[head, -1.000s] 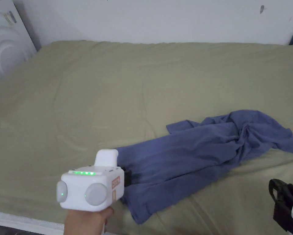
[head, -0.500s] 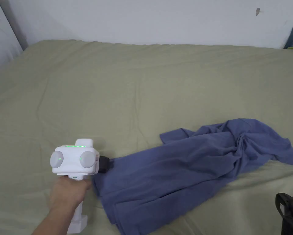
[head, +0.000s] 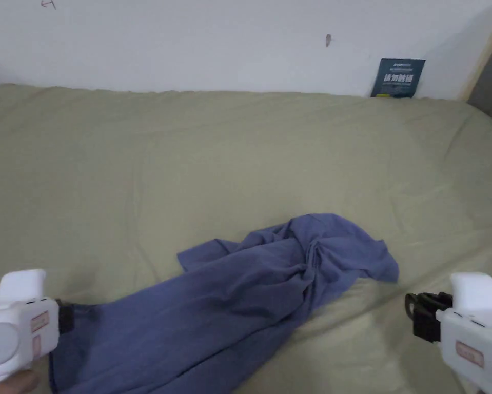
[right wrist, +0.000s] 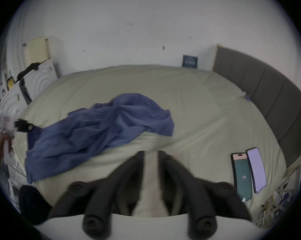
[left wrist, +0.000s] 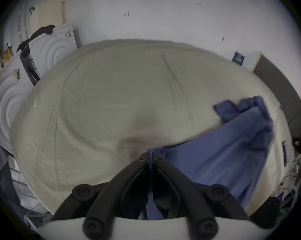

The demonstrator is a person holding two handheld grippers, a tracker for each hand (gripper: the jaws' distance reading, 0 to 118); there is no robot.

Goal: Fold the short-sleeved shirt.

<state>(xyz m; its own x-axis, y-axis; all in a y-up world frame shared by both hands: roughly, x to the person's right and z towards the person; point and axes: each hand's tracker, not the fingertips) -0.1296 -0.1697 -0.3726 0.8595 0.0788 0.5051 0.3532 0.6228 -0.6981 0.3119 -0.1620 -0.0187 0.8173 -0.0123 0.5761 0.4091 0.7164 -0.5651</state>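
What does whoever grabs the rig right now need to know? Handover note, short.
Left gripper: shut on the blue shirt, pinching one edge.
Right gripper: open, empty, over the bed sheet, apart from the shirt's bunched far end.
Shirt: crumpled in a long strip across the sheet.
Done: one edge gripped.
Left: probably grab a second edge, spread flat, then fold.

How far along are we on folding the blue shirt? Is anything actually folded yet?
Nothing is folded yet: the blue short-sleeved shirt lies bunched and twisted on the olive-green bed sheet. In hand: the left gripper is shut on the shirt's edge, stretching it out. The right gripper is open and apart from the cloth, near its far end. Left to do: spread it flat, then make every fold.
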